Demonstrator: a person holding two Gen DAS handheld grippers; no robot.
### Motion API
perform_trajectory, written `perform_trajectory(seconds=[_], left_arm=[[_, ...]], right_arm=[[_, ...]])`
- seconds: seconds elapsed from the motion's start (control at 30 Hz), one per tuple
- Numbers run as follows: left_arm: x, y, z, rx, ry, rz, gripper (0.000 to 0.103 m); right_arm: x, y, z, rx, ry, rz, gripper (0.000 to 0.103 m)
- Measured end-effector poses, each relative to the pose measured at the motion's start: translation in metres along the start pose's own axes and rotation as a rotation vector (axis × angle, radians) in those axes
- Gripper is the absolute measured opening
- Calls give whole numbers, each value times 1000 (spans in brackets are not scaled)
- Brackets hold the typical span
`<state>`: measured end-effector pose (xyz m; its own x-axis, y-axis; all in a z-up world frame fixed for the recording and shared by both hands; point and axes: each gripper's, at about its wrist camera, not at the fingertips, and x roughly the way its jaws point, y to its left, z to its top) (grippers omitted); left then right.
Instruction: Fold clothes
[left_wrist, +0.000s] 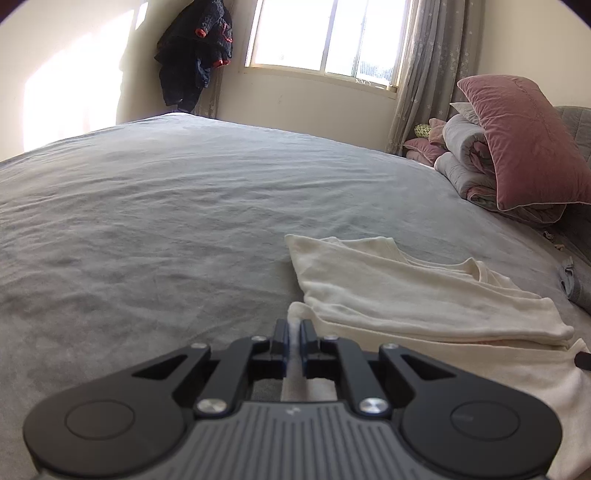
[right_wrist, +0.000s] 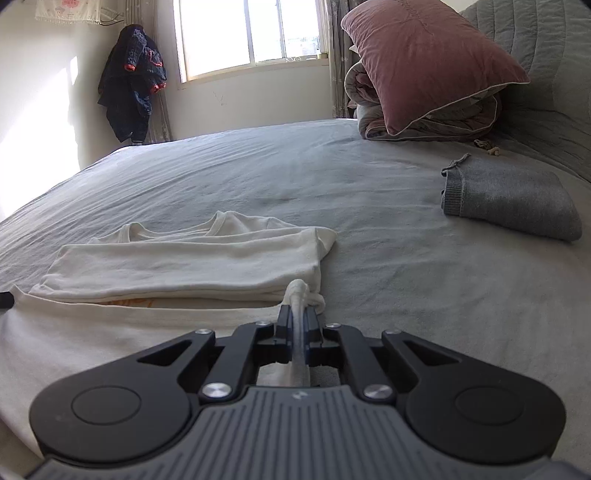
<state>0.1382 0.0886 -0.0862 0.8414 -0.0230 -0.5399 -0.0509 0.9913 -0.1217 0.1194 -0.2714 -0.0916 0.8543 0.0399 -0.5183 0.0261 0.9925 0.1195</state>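
My left gripper (left_wrist: 293, 328) is clenched on a bunched corner of the white shirt (left_wrist: 424, 291), which lies partly folded on the grey bed sheet (left_wrist: 147, 221). Across the shirt, my right gripper (right_wrist: 298, 314) is clamped on the opposite corner of the same near edge, the cloth twisted into a thin rope between the jaws. So I hold the loose lower part of the shirt at both ends, and the upper part already lies doubled over ahead of me.

What worries me, going from left to right: on the left, only a narrow pinch of fabric sits between the jaws, so a quick pull could slip it free and drop that side. In the middle, if my hands travel unevenly, I judge the fold will land skewed, or the moving layer will drag the neat doubled part out of line. On the right, the twisted corner may stay bunched when I set it down and leave a lump at the edge. Further right, the folded grey garment (right_wrist: 509, 199) is well apart, so I see little risk of catching it
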Motion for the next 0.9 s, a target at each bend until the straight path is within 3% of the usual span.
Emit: perform_trajectory(seconds=[0.1, 0.17, 0.23, 0.27, 0.47, 0.67, 0.77, 0.9], left_arm=[[5, -4, -6, 32, 14, 21, 9], [1, -6, -5, 42, 3, 43, 15], [-5, -7, -3, 45, -12, 72, 36], [-11, -7, -1, 39, -29, 71, 37], [-43, -18, 6, 40, -118, -38, 49], [-41, -41, -10, 198, -53, -163, 56], [-34, -38, -23, 259, 38, -166, 59], [-39, -21, -37, 298, 50, -212, 60]], right_arm=[[8, -8, -6, 43, 31, 17, 9], [4, -10, -4, 57, 35, 36, 16], [-1, -10, -2, 58, 37, 24, 30], [-4, -10, -2, 63, 36, 17, 33], [-29, 5, 3, 53, -12, 32, 42], [-33, 35, -7, -87, 11, 135, 44], [-25, 31, -16, -89, 57, 140, 44], [-28, 13, -22, -79, 76, 169, 44]])
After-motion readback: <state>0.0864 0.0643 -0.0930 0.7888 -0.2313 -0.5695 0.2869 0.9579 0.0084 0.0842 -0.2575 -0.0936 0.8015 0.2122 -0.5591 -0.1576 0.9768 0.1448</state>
